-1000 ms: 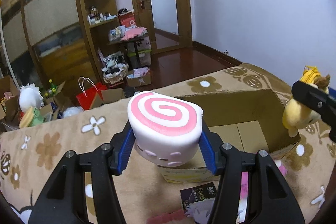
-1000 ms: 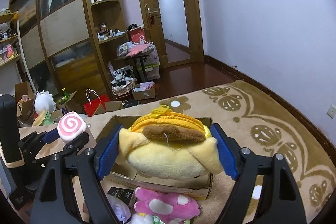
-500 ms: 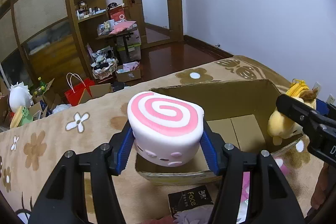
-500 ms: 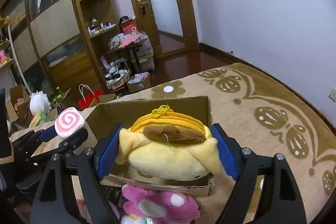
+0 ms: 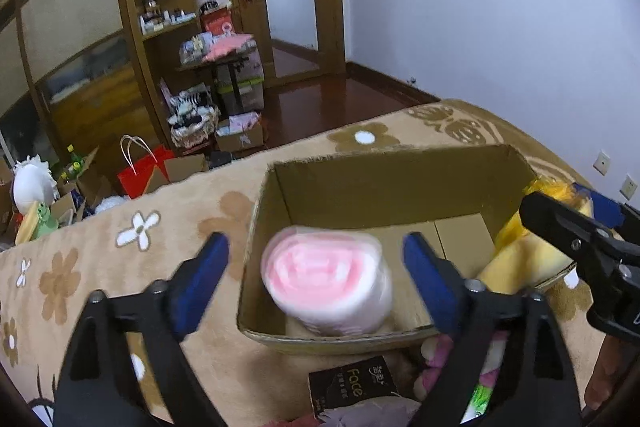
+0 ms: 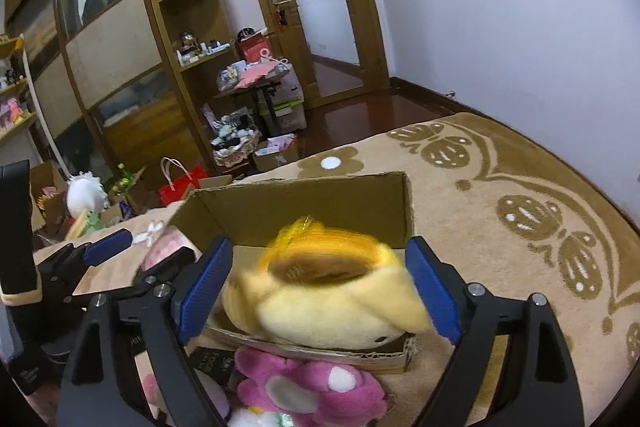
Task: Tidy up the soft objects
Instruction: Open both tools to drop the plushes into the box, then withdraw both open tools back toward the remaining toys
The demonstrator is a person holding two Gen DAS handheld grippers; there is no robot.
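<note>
A brown cardboard box (image 5: 384,183) stands open on the patterned carpet; it also shows in the right wrist view (image 6: 320,203). My left gripper (image 5: 316,267) is open above the box's near left corner. The pink-and-white swirl plush (image 5: 328,283) is blurred between the spread fingers and inside the box's rim. My right gripper (image 6: 320,287) is open over the box's near right side. The yellow plush pouch (image 6: 324,299) is blurred between its fingers, low in the box. The pouch also shows at the right in the left wrist view (image 5: 516,259).
A pink flower plush (image 6: 308,387) and a dark "Face" packet (image 5: 352,387) lie on the carpet in front of the box. Beyond the carpet's edge are a red bag (image 5: 140,175), boxes, a cluttered small table (image 5: 224,59) and wooden shelving.
Both grippers have moved over the box and opened. The swirl plush and the yellow pouch have left the fingers and are dropping into the box.
</note>
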